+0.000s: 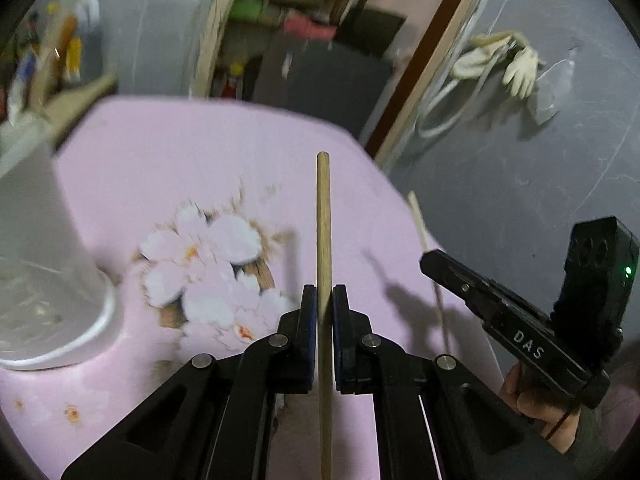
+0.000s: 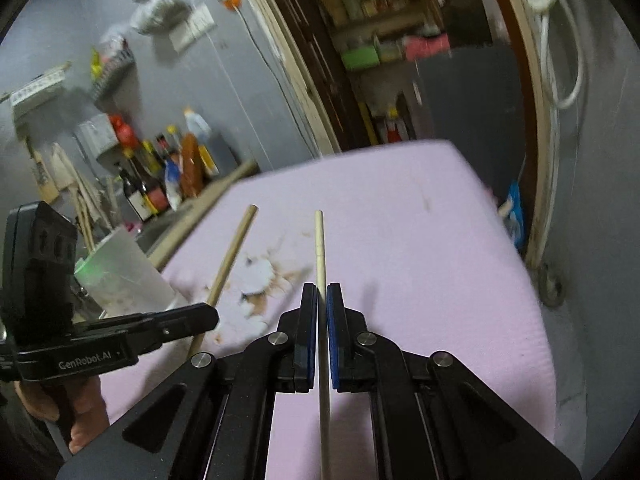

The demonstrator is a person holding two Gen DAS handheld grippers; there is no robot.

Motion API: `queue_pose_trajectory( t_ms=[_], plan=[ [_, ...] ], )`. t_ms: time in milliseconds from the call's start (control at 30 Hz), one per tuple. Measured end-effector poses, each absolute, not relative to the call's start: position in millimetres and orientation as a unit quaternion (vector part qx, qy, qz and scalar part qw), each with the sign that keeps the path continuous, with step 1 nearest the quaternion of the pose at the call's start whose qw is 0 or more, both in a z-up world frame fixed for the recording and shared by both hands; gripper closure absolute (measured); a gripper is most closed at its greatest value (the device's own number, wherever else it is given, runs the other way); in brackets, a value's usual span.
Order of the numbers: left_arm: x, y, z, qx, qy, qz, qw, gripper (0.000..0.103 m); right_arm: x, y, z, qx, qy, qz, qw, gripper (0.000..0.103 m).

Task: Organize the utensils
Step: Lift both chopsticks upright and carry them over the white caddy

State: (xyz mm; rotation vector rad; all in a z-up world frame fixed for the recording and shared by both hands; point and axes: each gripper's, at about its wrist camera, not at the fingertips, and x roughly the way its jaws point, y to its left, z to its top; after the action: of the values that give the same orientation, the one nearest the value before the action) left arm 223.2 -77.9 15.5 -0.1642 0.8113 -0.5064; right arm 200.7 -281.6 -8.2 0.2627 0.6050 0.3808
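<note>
At the far left of the left wrist view, a white cup standing on the table, which wears a pink cloth printed with pale flowers. Behind it, blurred bottles against a grey wall. In the middle, the left gripper, jaws closed on a thick brown chopstick that runs straight forward between the blue pads and ends above the cloth. To the right, the right gripper seen side-on, lettered DAS, pinching a thinner, paler chopstick that pokes up past its tip; below it, part of the person's hand on the handle. On the wall at the far right, a pair of pale gloves and a looped white cord.

In the right wrist view, from the left: the left gripper side-on, marked GenRobot.AI, with the thick brown chopstick slanting up out of it over the cloth, and the white cup just behind. Beyond, dark and coloured bottles along the wall. In the middle, the right gripper, jaws shut tight on the pale chopstick, held lengthwise and clear of the table. Further right, an open doorway with cluttered shelves, then a white cord hanging on the grey wall.
</note>
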Motion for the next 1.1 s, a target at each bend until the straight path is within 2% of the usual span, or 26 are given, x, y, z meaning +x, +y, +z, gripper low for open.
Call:
queue_pose_trajectory(
  t_ms=[133,233,500,600,633,667,1000,1067,1100],
  plan=[
    [203,-69,30,-0.084,0.326,-0.206,0.919,0.098,182,-273,4,0.127,0.241,0.200,0.941,0.100],
    [200,-69,30,-0.089,0.316,-0.198,0.924,0.098,177,-256,9,0.087,0.238,0.200,0.947,0.100],
    [201,-55,15,-0.101,0.364,-0.180,0.908,0.098,208,-234,-16,0.035,0.357,0.206,0.910,0.097],
    [200,-52,15,-0.100,0.371,-0.172,0.907,0.098,219,-226,-29,0.026,0.398,0.217,0.891,0.089],
    [201,-50,14,-0.102,0.374,-0.172,0.906,0.098,221,-223,-32,0.022,0.406,0.220,0.887,0.083],
    [201,-49,14,-0.103,0.377,-0.172,0.904,0.098,222,-221,-35,0.017,0.412,0.222,0.883,0.083],
    [197,-41,11,-0.113,0.374,-0.175,0.904,0.098,247,-198,-50,-0.062,0.450,0.194,0.869,0.087],
    [194,-42,14,-0.114,0.368,-0.176,0.906,0.098,247,-198,-49,-0.064,0.453,0.194,0.868,0.098],
    [193,-42,15,-0.114,0.365,-0.177,0.907,0.098,247,-200,-49,-0.054,0.456,0.197,0.866,0.099]
  ],
)
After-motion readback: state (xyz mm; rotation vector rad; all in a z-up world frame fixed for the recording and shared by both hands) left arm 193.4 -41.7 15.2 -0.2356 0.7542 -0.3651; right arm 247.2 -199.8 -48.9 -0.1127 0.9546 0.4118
